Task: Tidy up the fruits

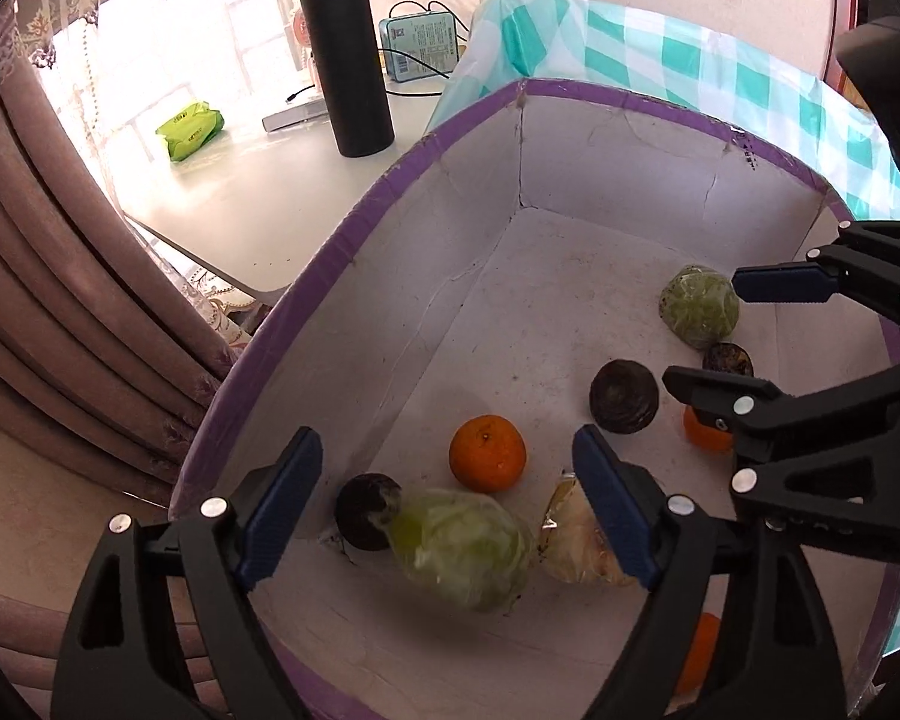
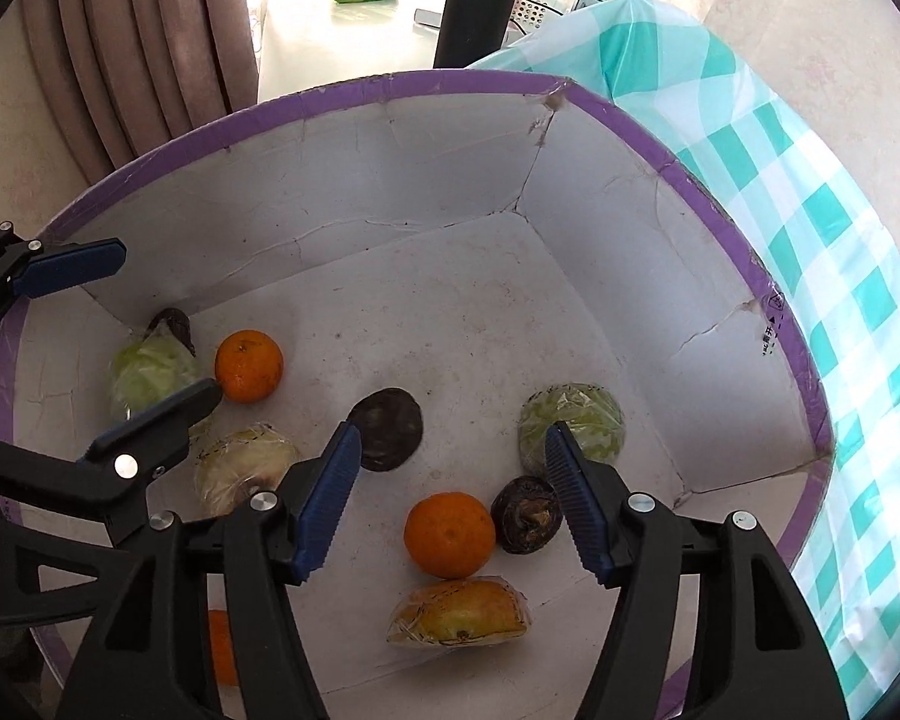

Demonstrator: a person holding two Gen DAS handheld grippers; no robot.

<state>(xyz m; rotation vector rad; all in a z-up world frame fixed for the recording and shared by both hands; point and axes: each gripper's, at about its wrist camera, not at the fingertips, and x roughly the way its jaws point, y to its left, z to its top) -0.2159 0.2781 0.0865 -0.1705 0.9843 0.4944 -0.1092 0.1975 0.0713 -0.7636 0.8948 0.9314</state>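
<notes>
A white cardboard box point(image 1: 354, 252) with a purple rim point(image 2: 450, 84) holds the fruit. My left gripper point(image 1: 450, 510) hangs open over its near corner. Below the gap lie an orange point(image 1: 487, 453), a blurred film-wrapped green fruit point(image 1: 462, 549), a dark round fruit point(image 1: 366, 510) and a wrapped pale fruit point(image 1: 570, 546). My right gripper point(image 2: 453, 504) is also open with nothing pressed. Under it lie a second orange point(image 2: 450, 534), a dark fruit point(image 2: 525, 513) and a wrapped yellow fruit point(image 2: 459, 612). Another dark fruit point(image 2: 387, 429) and a wrapped green fruit point(image 2: 573, 429) lie further in.
Behind the box, a white table point(image 1: 240, 192) carries a black flask point(image 1: 345, 60), a green packet point(image 1: 189, 129) and a teal tin point(image 1: 420, 48). A teal checked cloth point(image 1: 690, 60) drapes the box's far side. Brown curtains point(image 1: 60, 300) hang to the left.
</notes>
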